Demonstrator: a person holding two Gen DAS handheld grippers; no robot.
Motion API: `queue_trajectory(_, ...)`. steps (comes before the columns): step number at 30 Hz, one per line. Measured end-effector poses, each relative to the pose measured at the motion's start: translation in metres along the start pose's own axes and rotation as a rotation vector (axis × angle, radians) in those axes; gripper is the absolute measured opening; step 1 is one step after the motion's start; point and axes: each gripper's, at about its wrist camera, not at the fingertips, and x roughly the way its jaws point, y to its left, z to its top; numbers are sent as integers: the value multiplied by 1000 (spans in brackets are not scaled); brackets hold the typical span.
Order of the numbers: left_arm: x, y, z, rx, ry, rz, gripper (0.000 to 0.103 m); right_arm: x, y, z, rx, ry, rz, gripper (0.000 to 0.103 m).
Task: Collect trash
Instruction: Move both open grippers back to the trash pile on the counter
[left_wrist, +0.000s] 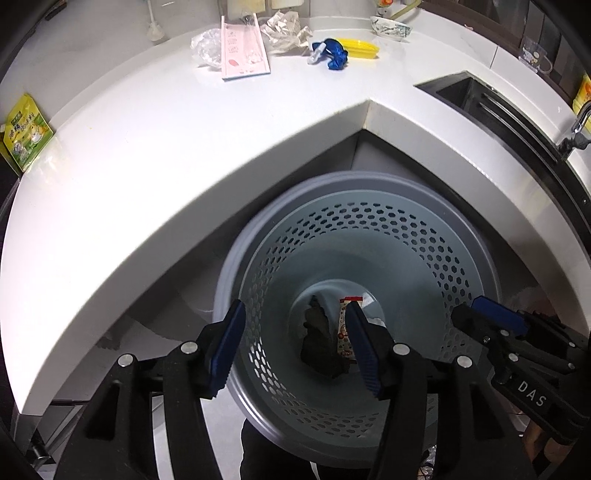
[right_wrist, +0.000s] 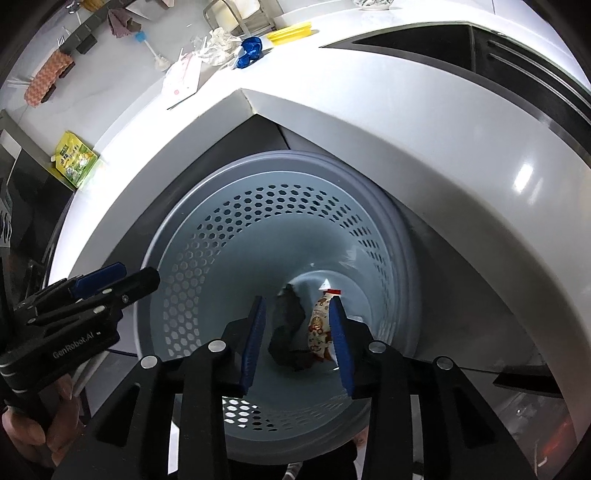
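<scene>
The left gripper (left_wrist: 295, 347) hangs over the bin (left_wrist: 454, 236), jaws spread wide and holding nothing. The right gripper (right_wrist: 297, 339) is beside it over the same bin, also wide open and empty. At the bottom of the bin lie a dark scrap (left_wrist: 317, 339) and a snack wrapper (right_wrist: 319, 325). On the counter (left_wrist: 184, 155) by the far wall sit crumpled plastic (left_wrist: 284, 29), a blue wrapper (left_wrist: 332, 55), a pink box (left_wrist: 243, 51) and a green pouch (left_wrist: 26, 133).
</scene>
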Motion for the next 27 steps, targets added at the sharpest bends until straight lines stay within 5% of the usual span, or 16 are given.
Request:
queue_trajectory(10,-33,25,27,-17,-73,5,64,-19,24,19,-9,-48,18,36)
queue_trajectory(27,-64,93,122,-41,-254,31,78,-34,85,124,-90,-221,-23,48)
